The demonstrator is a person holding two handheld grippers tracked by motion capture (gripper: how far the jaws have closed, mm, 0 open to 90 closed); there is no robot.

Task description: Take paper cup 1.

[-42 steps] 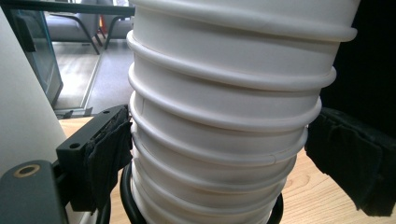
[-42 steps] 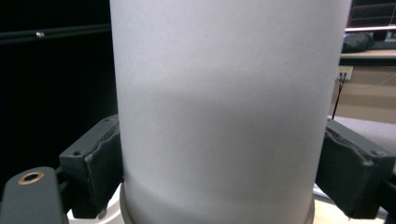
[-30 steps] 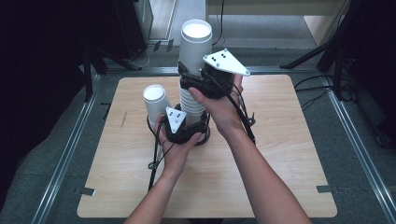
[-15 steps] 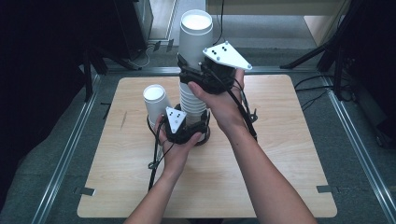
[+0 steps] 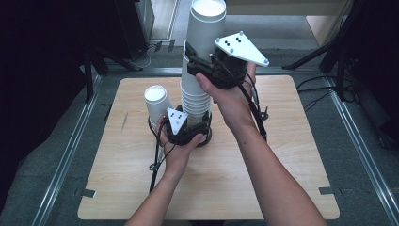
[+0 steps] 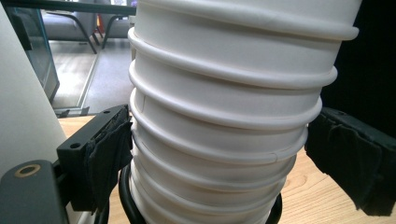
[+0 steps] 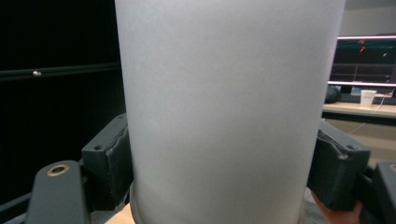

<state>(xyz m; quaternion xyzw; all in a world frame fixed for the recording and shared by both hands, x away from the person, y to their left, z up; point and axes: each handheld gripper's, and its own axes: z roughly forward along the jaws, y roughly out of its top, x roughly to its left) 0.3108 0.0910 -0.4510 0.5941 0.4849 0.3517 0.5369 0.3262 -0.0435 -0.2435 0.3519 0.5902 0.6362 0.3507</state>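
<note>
- A single white paper cup (image 5: pixel 155 104) was seen standing upright, mouth up, on the wooden table (image 5: pixel 263 188), just left of the tall stack and close beside the left gripper.
- The left gripper (image 5: pixel 187 133) was held low at the foot of the stack of white paper cups (image 5: pixel 195 96), near the middle of the table.
- In the left gripper view, its black padded fingers (image 6: pixel 105 149) were set on either side of the stack's lower rims (image 6: pixel 219 154); the left pad was touching the cups, while a narrow gap was visible at the right pad, so a firm hold could not be told.
- A black ring (image 5: pixel 207 136) was seen around the base of the stack, resting on the table.
- The top cup (image 5: pixel 205 33) was seen above the rest of the stack, its smooth wall showing above the ribbed rims below.
- The right gripper (image 5: pixel 207 70), with a grey three-cornered plate (image 5: pixel 242 47) on top, was held high at the right of the stack.
- In the right gripper view, its fingers (image 7: pixel 109 163) had just been closing and were pressed against both sides of the top cup's wall (image 7: pixel 224 116), so the cup was gripped.
- A black cable (image 5: pixel 254 113) was trailing down along the right forearm.
</note>
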